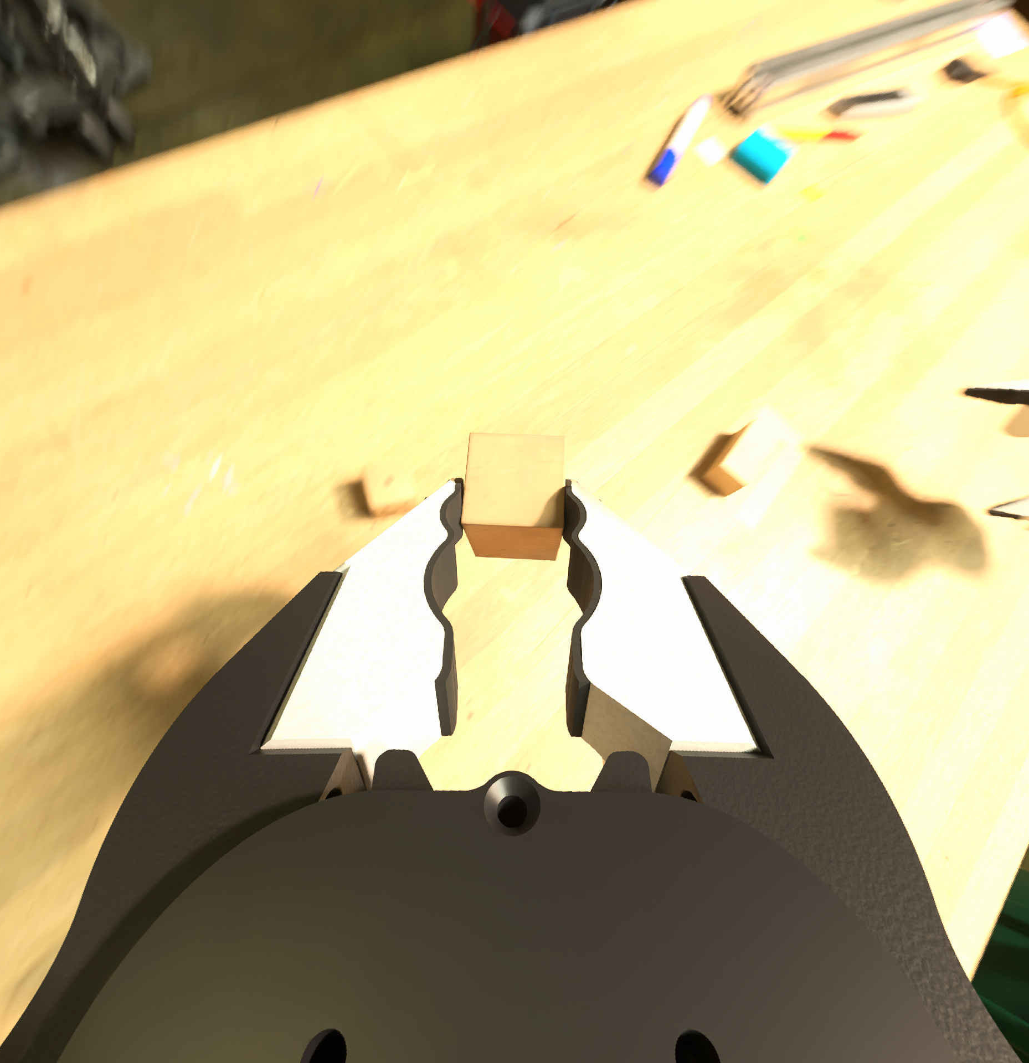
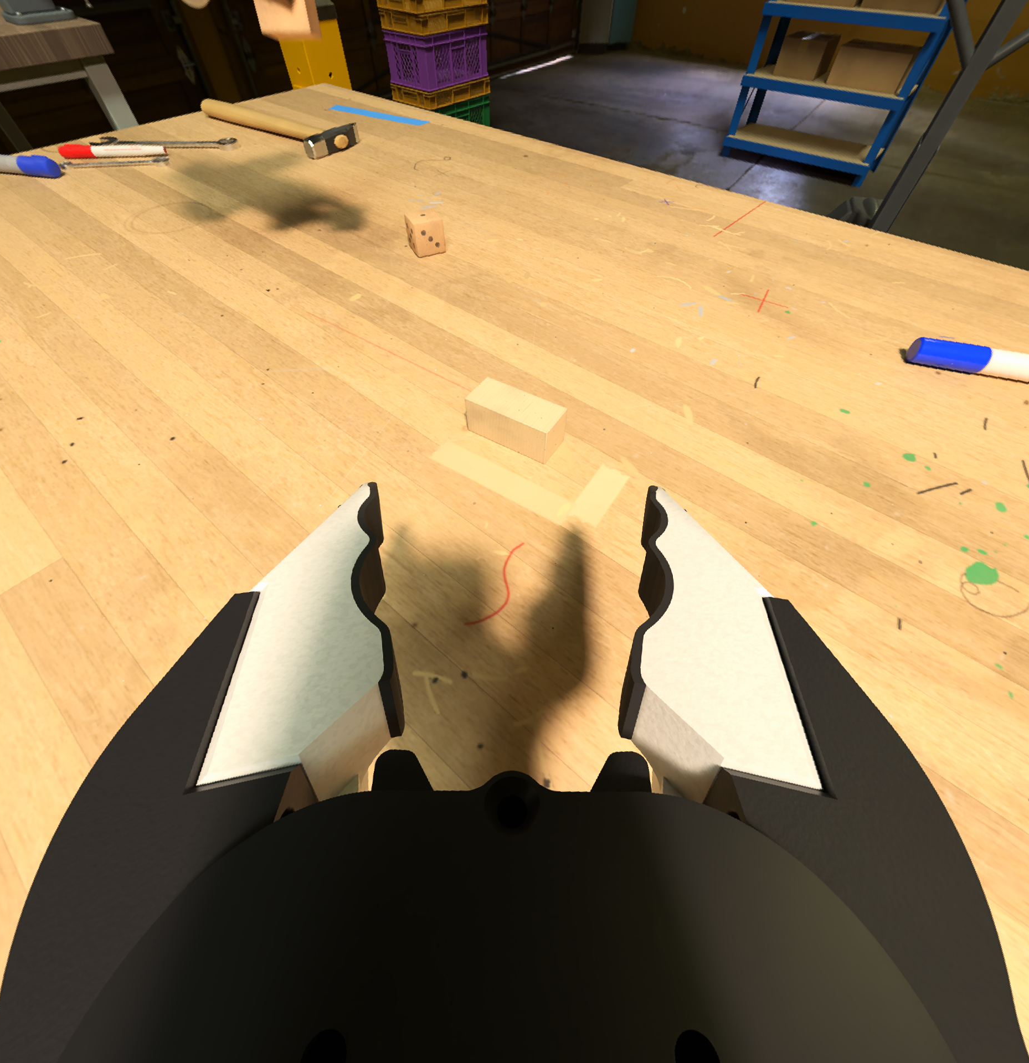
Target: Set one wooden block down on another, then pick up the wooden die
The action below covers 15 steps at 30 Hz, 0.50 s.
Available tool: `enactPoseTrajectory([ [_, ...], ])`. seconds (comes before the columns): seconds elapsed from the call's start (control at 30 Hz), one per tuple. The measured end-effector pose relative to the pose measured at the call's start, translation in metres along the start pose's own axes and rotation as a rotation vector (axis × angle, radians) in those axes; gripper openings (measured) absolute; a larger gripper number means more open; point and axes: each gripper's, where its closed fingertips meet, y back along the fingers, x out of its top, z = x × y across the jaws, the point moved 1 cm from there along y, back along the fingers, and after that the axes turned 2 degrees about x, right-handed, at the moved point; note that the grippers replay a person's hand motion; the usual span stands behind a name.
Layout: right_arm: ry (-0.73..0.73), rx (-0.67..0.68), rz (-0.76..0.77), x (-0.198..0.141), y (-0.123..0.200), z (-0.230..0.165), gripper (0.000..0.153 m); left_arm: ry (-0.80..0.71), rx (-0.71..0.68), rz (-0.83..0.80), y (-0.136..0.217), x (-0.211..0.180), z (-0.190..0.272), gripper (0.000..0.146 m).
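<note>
The left tongs gripped a pale wooden cube block above the light plank bench. The right tongs gaped wide, near a pale oblong wooden block; farther off stood the spotted wooden die.

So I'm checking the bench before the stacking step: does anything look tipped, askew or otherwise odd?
Only the wooden die: it appears cocked on an edge rather than flat. The wooden block lies flat on the table, and the left gripper holds its block squarely. The paint flecks and pen marks seem merely wear.
</note>
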Motion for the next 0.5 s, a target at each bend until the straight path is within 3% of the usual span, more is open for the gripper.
enactPoseTrajectory([
  [0.2,-0.004,-0.008,-0.004,-0.003,-0.001,0.001,0.090,-0.306,-0.169,0.302,-0.004,0.034,0.107,0.034],
  [0.33,-0.002,-0.026,-0.009,-0.006,0.001,0.004,0.089,-0.496,-0.189,0.322,-0.036,0.031,0.160,0.034],
  [0.5,0.002,-0.022,-0.005,-0.008,0.002,0.005,0.088,-0.591,-0.293,0.283,-0.090,0.012,0.201,0.034],
])
